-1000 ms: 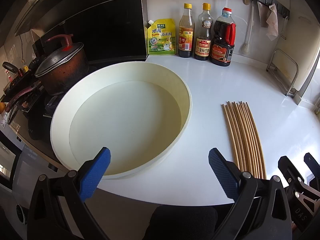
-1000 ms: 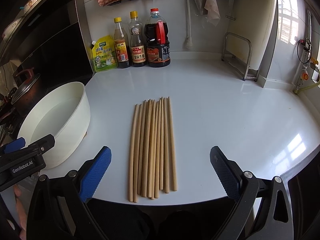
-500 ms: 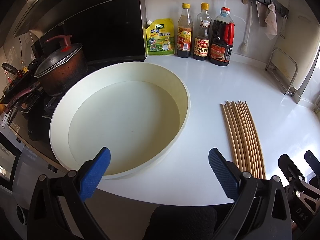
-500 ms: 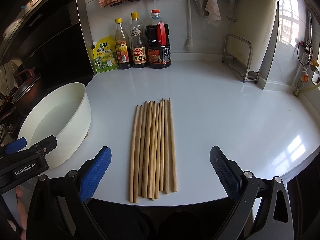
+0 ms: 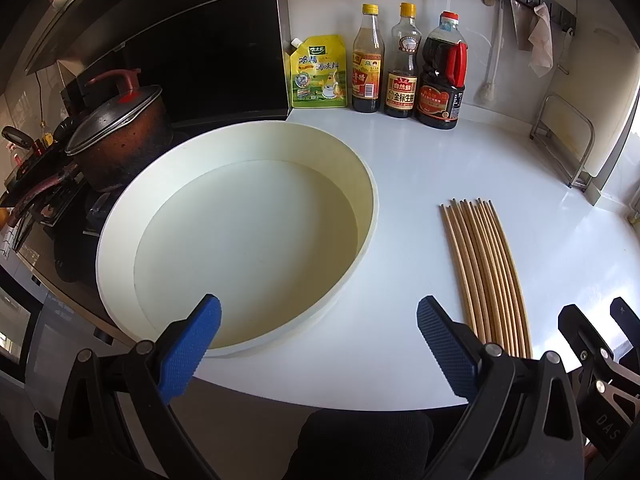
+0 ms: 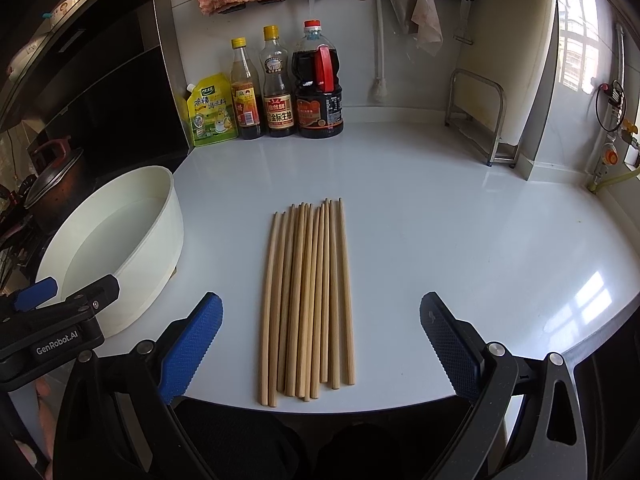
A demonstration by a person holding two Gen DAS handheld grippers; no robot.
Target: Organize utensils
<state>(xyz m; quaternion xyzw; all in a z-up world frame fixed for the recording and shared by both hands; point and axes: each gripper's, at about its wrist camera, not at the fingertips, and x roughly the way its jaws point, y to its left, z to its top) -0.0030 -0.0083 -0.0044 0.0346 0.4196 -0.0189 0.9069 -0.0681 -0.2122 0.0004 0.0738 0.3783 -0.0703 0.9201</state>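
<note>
Several wooden chopsticks [image 6: 308, 300] lie side by side on the white counter, pointing away from me; they also show in the left wrist view [image 5: 484, 272]. A large cream basin [image 5: 372, 208] holding water sits to their left, and shows in the right wrist view [image 6: 172, 216]. My right gripper [image 6: 320, 340] is open and empty, just short of the near ends of the chopsticks. My left gripper [image 5: 320, 344] is open and empty over the near rim of the basin.
A yellow seasoning pouch [image 6: 210, 110] and three sauce bottles [image 6: 280, 84] stand at the back wall. A metal rack [image 6: 478, 116] stands at the back right. A dark lidded pot [image 5: 116, 132] sits on the stove at the left. The counter edge is close to me.
Both views have risen slightly, so the counter items sit a little lower in frame. Nothing on the counter has moved and both grippers stay open.
</note>
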